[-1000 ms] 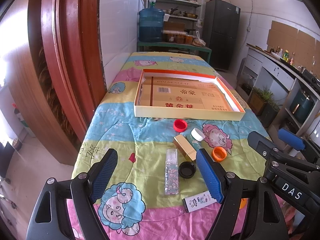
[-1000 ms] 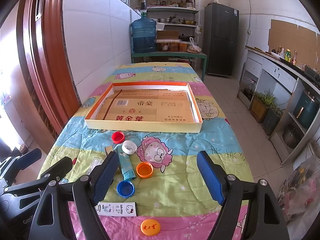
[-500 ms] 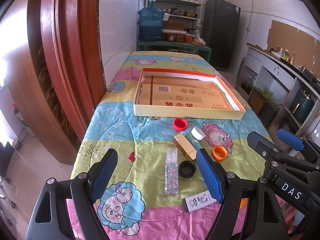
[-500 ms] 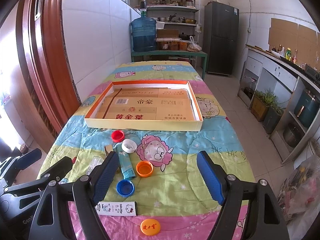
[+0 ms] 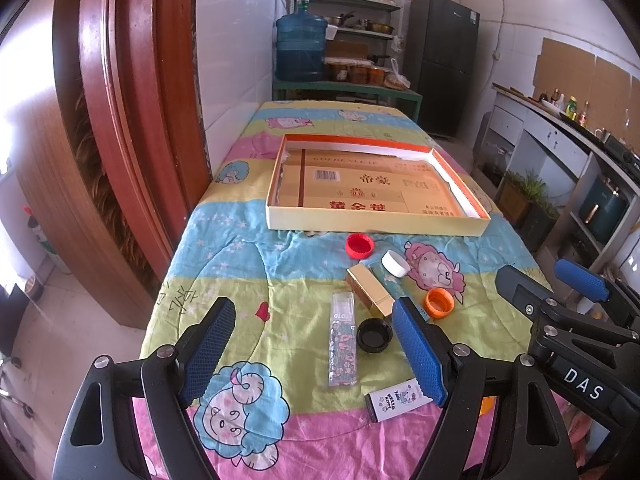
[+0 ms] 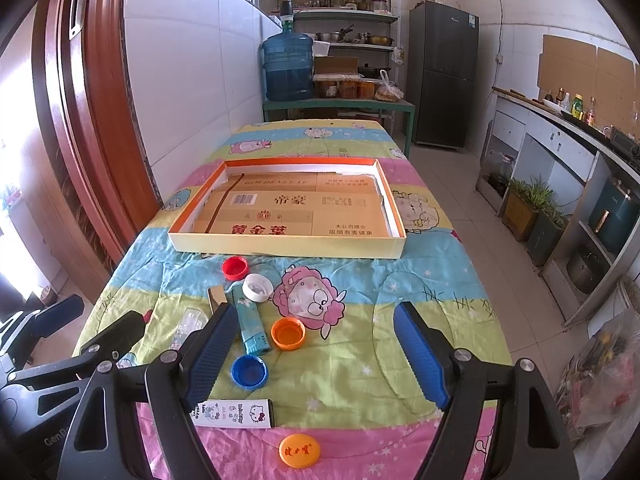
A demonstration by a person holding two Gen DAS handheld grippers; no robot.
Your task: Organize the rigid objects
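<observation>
A shallow cardboard tray lies mid-table. In front of it lie a red cap, a white cap, an orange cap, a gold box, a black cap, a clear patterned stick, a teal lighter, a blue cap, a Hello Kitty box and an orange disc. My left gripper and right gripper hover open and empty above the near edge.
The table has a cartoon-print cloth. A wooden door frame and tiled wall flank the left side. A water jug and shelves stand at the far end. Counters run along the right.
Both grippers have drifted slightly; the objects on the table have not moved.
</observation>
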